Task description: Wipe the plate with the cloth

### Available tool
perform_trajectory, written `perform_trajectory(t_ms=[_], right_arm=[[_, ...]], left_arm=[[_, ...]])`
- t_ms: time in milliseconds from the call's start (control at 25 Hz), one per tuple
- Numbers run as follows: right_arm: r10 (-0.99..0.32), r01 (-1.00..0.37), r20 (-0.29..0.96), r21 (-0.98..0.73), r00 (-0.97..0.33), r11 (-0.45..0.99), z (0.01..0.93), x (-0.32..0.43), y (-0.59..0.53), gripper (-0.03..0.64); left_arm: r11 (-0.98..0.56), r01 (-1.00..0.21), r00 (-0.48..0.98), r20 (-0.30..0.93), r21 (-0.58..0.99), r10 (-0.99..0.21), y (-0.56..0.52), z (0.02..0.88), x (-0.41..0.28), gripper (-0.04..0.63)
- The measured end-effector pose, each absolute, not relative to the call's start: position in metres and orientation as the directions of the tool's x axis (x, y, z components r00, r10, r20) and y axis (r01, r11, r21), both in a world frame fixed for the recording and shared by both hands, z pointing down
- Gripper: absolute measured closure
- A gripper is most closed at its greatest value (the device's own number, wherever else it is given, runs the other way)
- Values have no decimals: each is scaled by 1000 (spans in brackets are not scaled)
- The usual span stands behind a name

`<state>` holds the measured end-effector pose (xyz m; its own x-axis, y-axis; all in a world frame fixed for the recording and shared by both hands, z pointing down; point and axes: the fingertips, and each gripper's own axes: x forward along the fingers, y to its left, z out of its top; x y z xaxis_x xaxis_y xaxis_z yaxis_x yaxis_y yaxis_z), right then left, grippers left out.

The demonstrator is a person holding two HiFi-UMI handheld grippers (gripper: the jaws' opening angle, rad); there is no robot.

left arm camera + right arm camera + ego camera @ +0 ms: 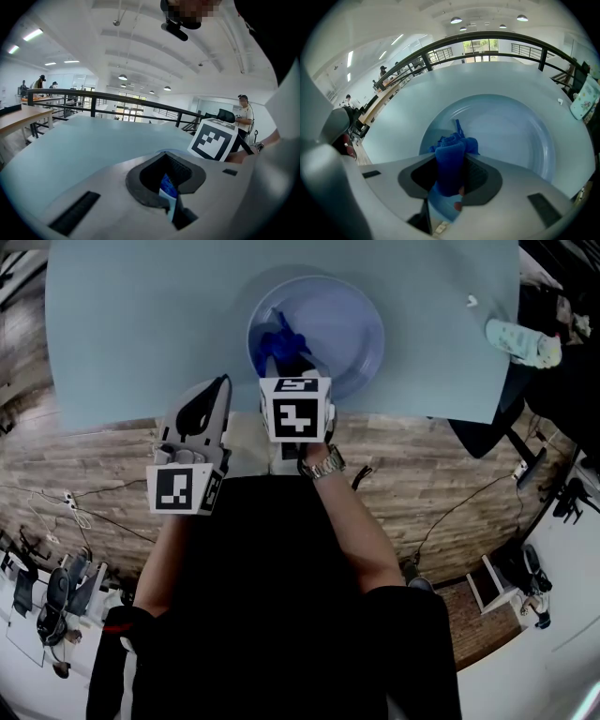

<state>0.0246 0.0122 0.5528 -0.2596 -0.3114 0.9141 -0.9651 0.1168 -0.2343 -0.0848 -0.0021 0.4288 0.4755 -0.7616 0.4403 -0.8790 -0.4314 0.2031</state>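
Note:
A pale blue plate (342, 320) sits on the grey-blue table (141, 324), near its front edge. A bunched dark blue cloth (279, 339) rests on the plate's left part. My right gripper (285, 362) is shut on the cloth (451, 157), which sticks out ahead of the jaws over the plate (511, 136). My left gripper (215, 390) hovers over the table's front edge, left of the plate, apart from it. Its jaws are together with nothing held (166, 165). The right gripper's marker cube (213, 139) shows at its right.
A pale patterned object (523, 341) lies at the table's right edge, with a small white scrap (472, 301) beyond it. Wooden floor (450, 474) with cables lies below the table's front edge. A black railing (497, 35) runs behind the table.

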Motion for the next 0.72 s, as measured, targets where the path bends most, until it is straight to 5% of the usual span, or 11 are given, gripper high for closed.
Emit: perform_trajectory(t_ms=[720], right_arm=[[-334, -965, 907, -220, -256, 140, 557, 29, -27, 498]], left_arm=[[-413, -890, 455, 424, 194, -783, -29, 428, -85, 595]])
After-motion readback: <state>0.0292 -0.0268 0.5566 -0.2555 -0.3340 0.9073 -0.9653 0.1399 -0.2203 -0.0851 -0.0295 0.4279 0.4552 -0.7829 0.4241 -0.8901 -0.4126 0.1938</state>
